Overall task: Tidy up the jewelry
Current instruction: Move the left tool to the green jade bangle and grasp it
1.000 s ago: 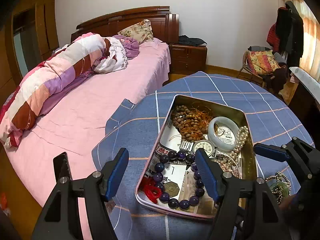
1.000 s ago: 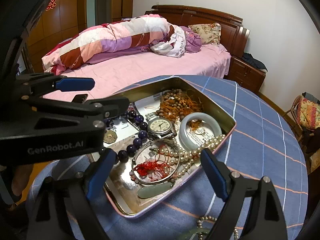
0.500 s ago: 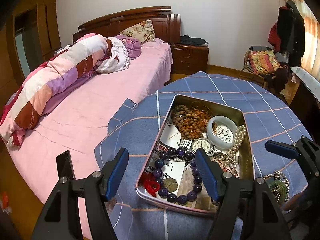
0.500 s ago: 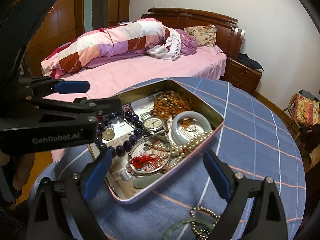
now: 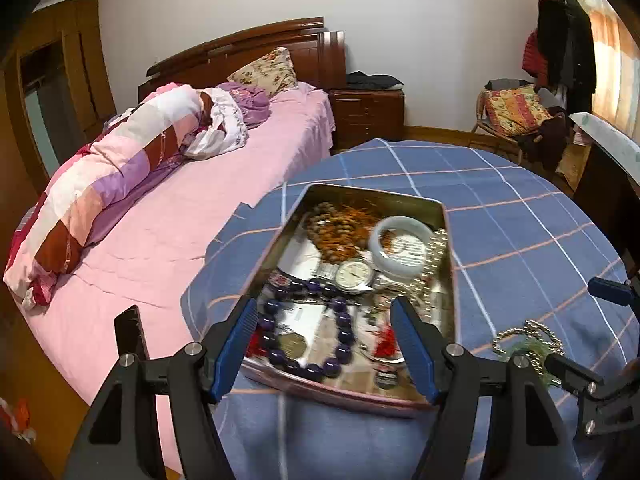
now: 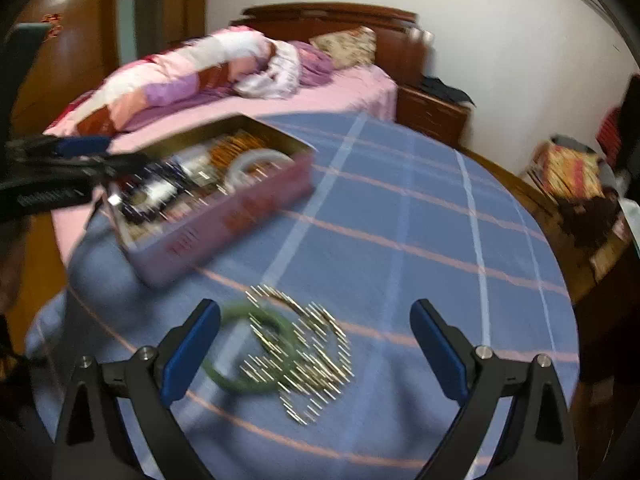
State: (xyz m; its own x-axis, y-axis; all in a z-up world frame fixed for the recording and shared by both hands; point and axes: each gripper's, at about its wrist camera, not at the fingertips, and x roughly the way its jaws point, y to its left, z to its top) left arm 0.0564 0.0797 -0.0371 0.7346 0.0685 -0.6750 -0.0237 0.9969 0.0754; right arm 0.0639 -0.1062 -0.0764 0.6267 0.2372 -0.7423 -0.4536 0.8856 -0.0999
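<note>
A pink metal tin (image 5: 450, 264) (image 6: 240, 216) lies on the blue checked tablecloth. It holds a purple bead bracelet (image 5: 344, 328), a watch (image 5: 354, 274), a white bangle (image 5: 400, 246), brown beads and pearls. My left gripper (image 5: 324, 340) is open and empty, over the tin's near end. A green bangle (image 6: 248, 380) and a pearl necklace (image 6: 308, 360) lie on the cloth outside the tin; they also show in the left wrist view (image 5: 528, 340). My right gripper (image 6: 316, 348) is open and empty, just above them. The right wrist view is blurred.
The round table (image 5: 520, 208) stands against a pink bed (image 5: 180, 200) on the left. A chair with clothes (image 5: 516, 116) and a dark sideboard (image 5: 608, 184) are at the right. A nightstand (image 5: 368, 112) is behind.
My right gripper has swung away from the tin, back and to the right, and now hangs over the green bangle and pearls. My left gripper has pulled back slightly from the tin.
</note>
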